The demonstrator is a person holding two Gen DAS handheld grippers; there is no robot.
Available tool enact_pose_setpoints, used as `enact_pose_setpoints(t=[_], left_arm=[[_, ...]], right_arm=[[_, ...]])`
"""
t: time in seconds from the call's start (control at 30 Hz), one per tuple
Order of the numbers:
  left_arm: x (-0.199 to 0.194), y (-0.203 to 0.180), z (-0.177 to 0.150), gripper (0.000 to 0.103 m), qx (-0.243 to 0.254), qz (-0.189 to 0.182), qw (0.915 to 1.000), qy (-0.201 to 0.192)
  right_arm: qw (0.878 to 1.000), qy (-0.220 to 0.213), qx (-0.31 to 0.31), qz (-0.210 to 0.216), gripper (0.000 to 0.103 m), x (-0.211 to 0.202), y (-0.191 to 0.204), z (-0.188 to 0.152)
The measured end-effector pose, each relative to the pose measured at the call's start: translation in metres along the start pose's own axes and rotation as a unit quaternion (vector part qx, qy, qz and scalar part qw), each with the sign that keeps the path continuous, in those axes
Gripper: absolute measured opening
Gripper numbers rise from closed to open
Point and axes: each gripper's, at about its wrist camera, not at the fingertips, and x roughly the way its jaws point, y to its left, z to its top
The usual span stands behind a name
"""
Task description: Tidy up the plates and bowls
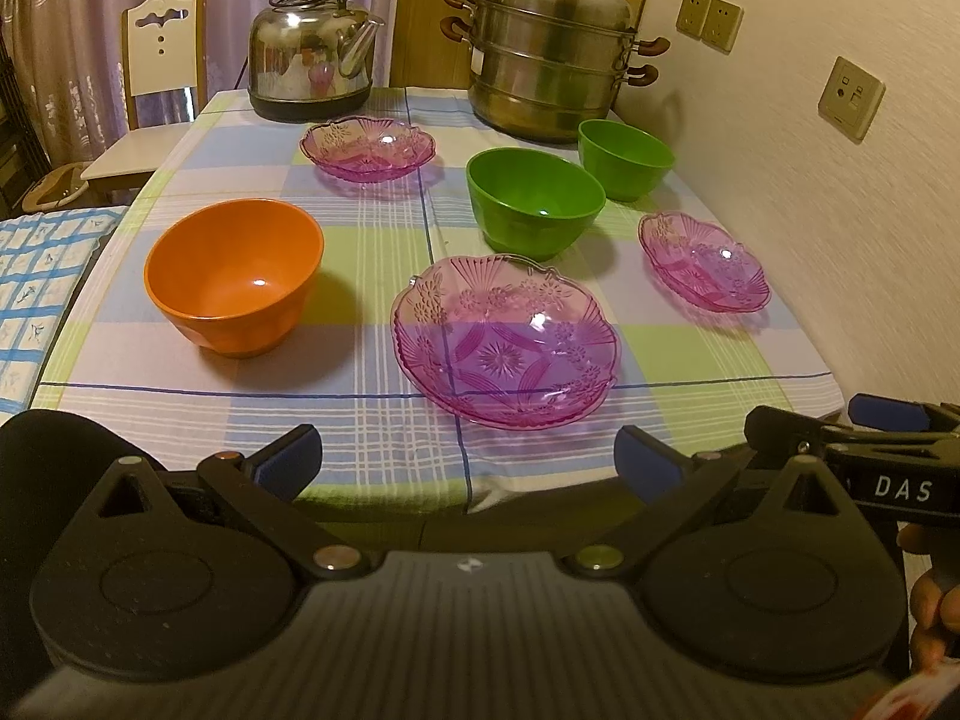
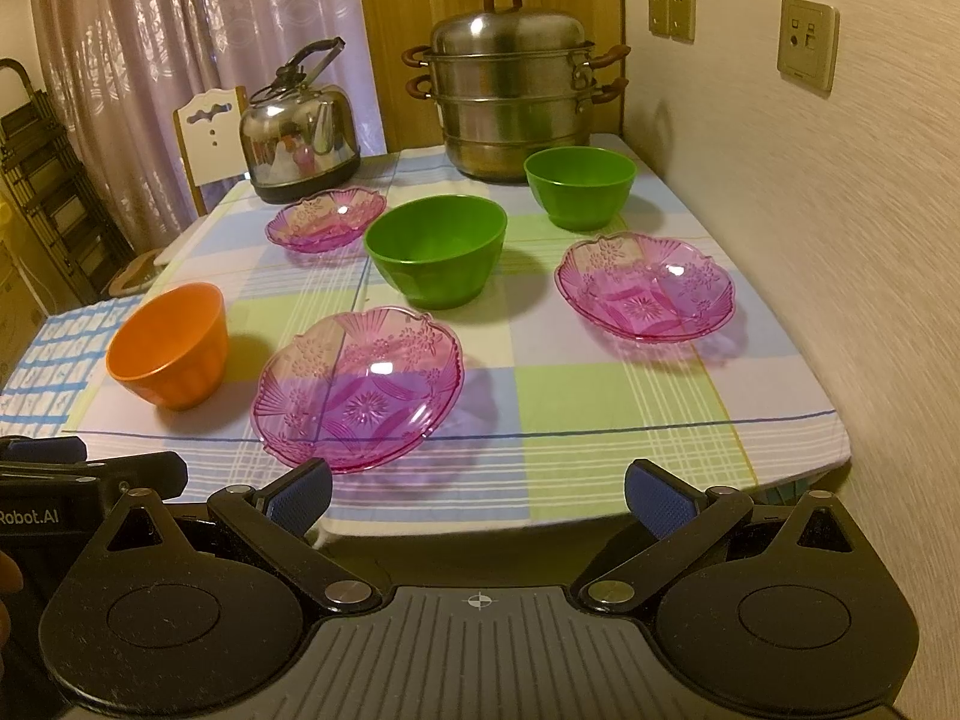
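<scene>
Three pink glass plates lie on the checked tablecloth: a near plate (image 1: 505, 341) (image 2: 358, 385), a right plate (image 1: 703, 261) (image 2: 645, 288) and a far plate (image 1: 367, 149) (image 2: 326, 219). An orange bowl (image 1: 235, 283) (image 2: 170, 345) stands at the left. A large green bowl (image 1: 534, 201) (image 2: 436, 249) sits mid-table, with a smaller green bowl (image 1: 624, 157) (image 2: 579, 185) behind it to the right. My left gripper (image 1: 468, 462) and right gripper (image 2: 478, 497) both hover open and empty at the table's near edge.
A steel kettle (image 1: 315, 45) (image 2: 298, 135) and a stacked steamer pot (image 1: 552, 54) (image 2: 513, 93) stand at the table's far end. The wall (image 2: 810, 240) runs along the right side. A chair (image 1: 157, 60) stands at the far left, and a blue-checked cushion (image 1: 36, 300) lies left.
</scene>
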Motion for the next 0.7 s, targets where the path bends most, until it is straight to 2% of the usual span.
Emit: enact_pose_setpoints(t=[0.7], left_arm=[[0.0017, -0.0026, -0.0007, 0.103, 0.0, -0.001, 1.0, 0.004]], right_arm=[[1.0, -0.001, 0.001, 0.0, 0.103, -0.0006, -0.0007, 0.0008]])
